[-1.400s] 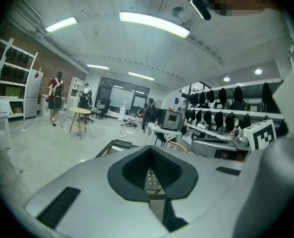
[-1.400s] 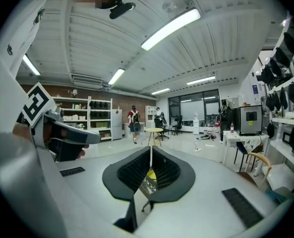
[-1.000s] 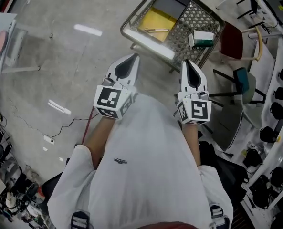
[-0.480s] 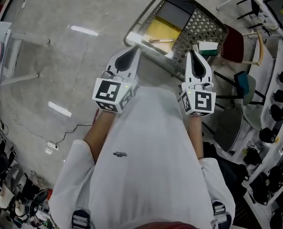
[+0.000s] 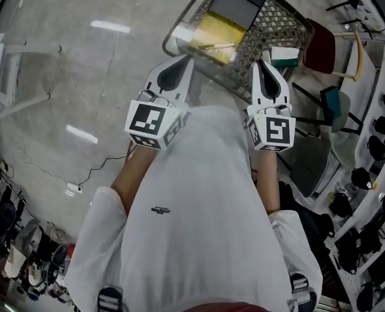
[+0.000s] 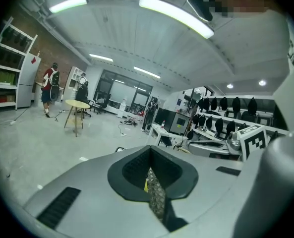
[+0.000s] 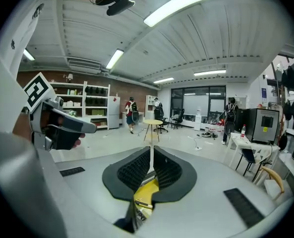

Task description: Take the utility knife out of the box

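A wire-mesh cart (image 5: 280,25) stands ahead of me. On it lies a yellow box (image 5: 211,26) with a slim utility knife (image 5: 213,45) across its near end. My left gripper (image 5: 187,60) is shut and empty, its tip just short of the cart's near-left rim. My right gripper (image 5: 265,61) is also shut and empty, its tip over the cart's near edge beside a green-and-white carton (image 5: 284,54). In the left gripper view the jaws (image 6: 149,150) meet, with mesh showing through the slit. Through the slit of the right gripper (image 7: 151,150), the yellow box (image 7: 147,188) shows below.
A dark grey pad (image 5: 239,4) lies behind the yellow box. A red chair (image 5: 319,52) and a teal chair (image 5: 332,106) stand right of the cart. A white table (image 5: 4,77) and a floor cable (image 5: 95,171) are at left. People walk far off by a round table (image 7: 152,123).
Both grippers have moved forward together toward the mesh cart, and their tips now reach its near edge. Both stay shut.
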A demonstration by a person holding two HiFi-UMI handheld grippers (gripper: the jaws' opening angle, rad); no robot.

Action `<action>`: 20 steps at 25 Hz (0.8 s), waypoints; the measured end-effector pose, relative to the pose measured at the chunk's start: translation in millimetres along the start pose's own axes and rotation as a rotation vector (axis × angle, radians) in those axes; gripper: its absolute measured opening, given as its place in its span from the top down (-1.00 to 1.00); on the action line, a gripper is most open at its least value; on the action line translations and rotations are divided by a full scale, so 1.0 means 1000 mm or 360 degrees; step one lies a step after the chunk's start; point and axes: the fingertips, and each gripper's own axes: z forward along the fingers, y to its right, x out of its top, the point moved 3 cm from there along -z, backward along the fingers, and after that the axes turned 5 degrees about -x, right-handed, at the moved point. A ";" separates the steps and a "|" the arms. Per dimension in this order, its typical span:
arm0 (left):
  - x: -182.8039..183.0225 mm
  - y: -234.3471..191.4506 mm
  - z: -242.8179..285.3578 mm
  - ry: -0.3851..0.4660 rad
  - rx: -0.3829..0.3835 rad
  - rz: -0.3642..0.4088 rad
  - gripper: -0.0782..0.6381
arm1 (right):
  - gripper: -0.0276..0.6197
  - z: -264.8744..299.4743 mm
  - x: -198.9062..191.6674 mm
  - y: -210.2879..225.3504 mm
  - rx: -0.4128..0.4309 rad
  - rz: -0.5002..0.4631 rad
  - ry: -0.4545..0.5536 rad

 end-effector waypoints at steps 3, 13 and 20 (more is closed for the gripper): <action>0.000 -0.009 0.005 -0.0020 0.0034 -0.0010 0.78 | 0.91 0.012 -0.011 0.000 0.0044 0.0017 -0.0056; -0.010 -0.022 0.031 -0.0082 0.0087 -0.0022 0.78 | 0.91 0.055 -0.042 -0.002 0.0217 -0.0023 -0.0162; -0.029 -0.036 0.049 -0.0144 0.0137 -0.0030 0.78 | 0.83 0.090 -0.069 -0.010 0.0370 -0.0073 -0.0236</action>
